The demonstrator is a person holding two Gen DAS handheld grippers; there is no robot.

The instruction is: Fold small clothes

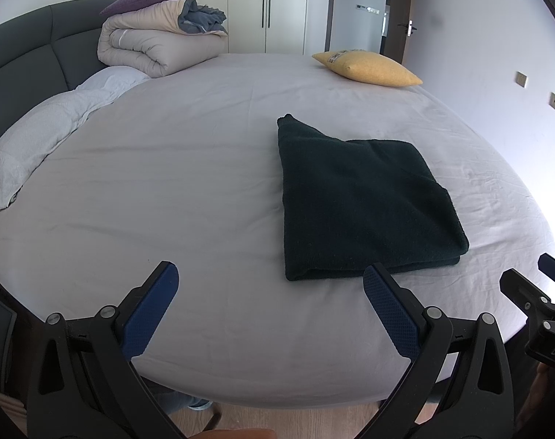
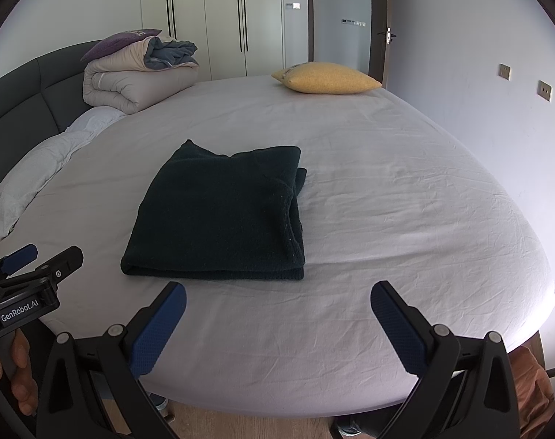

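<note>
We see a dark sweater (image 1: 365,201) lying folded into a neat, roughly square bundle on the bed sheet (image 1: 189,190), near the front edge of the bed; from the right wrist camera its layers stack at the near edge and a knitted hem curves along its right side, while one corner sticks out at the far left. It is very dark green or black; we cannot tell which. Nothing touches it. Our left gripper (image 1: 270,289) hovers over the sheet just in front of the sweater with its blue-padded fingers (image 1: 390,314) spread wide and holding nothing, the right one of the pair close to the sweater's near edge. Our right gripper (image 2: 277,303) hangs likewise in front of the bundle, fingers (image 2: 160,329) wide apart and empty. Each camera catches the other gripper at its side, held in a hand (image 2: 17,373). The sheet is pale grey and lightly wrinkled. Farther back a yellow pillow (image 1: 368,67) lies at the far edge, a rolled beige quilt (image 1: 149,44) with a purple cushion (image 1: 142,0) on top sits by the dark padded headboard (image 1: 25,55), and a white pillow (image 1: 47,135) lies along the left. Behind stand white wardrobe doors (image 2: 211,18), an open door (image 2: 383,22), and wall sockets (image 2: 544,90)
</note>
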